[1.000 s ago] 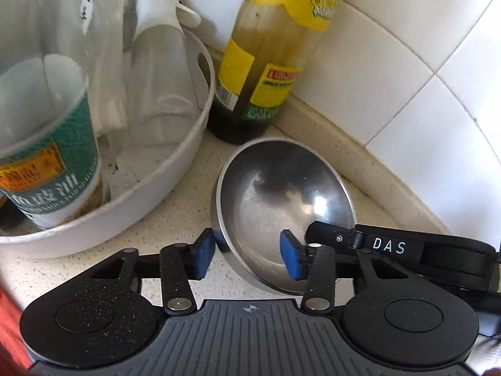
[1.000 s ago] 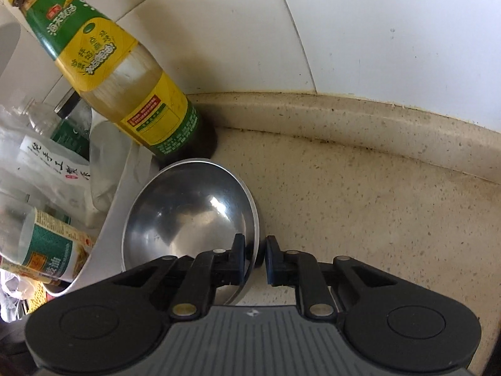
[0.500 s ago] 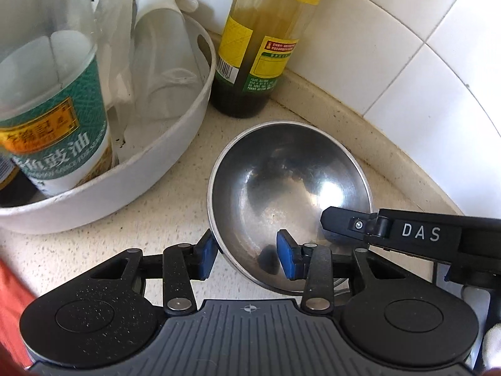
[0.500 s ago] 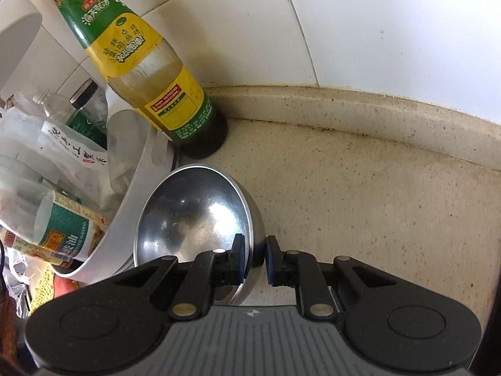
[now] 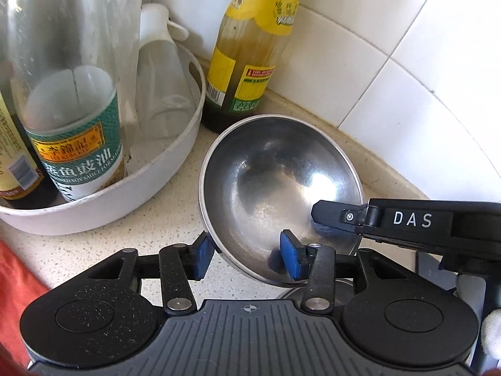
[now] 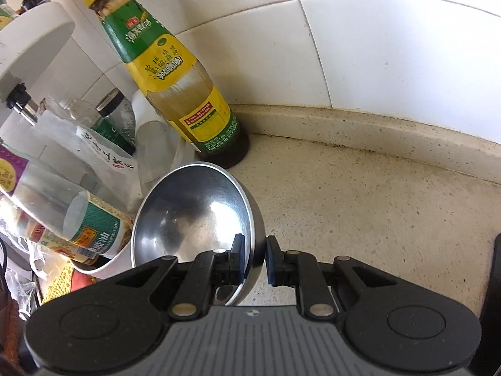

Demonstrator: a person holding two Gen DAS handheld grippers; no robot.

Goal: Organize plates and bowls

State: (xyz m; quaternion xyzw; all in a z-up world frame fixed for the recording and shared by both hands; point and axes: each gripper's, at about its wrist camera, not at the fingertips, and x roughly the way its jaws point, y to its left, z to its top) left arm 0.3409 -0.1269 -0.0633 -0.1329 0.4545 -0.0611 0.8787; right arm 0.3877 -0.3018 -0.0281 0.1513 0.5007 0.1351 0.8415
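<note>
The right hand-held gripper (image 6: pixel 254 258) is closed on the rim of the steel bowl (image 6: pixel 194 219): one pad sits inside the wall and the other outside, and they pinch the thin metal between them. The bowl is tilted and seems to be off the bench (image 6: pixel 360 213), near the corner beside the tall sauce bottle (image 6: pixel 184 94) and the white tub (image 5: pixel 150 181) that holds other bottles.

The left hand-held gripper (image 5: pixel 247 258) has just been opening a little. Its jaws stand on both sides of the near rim of the bowl, one blue pad outside and one inside, but they do not press on the metal, so I judge it has let go. This means the bowl now hangs from the right hand-held gripper alone, and I think the carrying to its place can begin.

Compared with one second ago, the bowl sits higher and leans more steeply, and more of the sauce bottle and of the wall tiles (image 6: pixel 391 47) comes into both views. The gap between the left pads is wider than half a second ago, while the right pads are as tight as before
</note>
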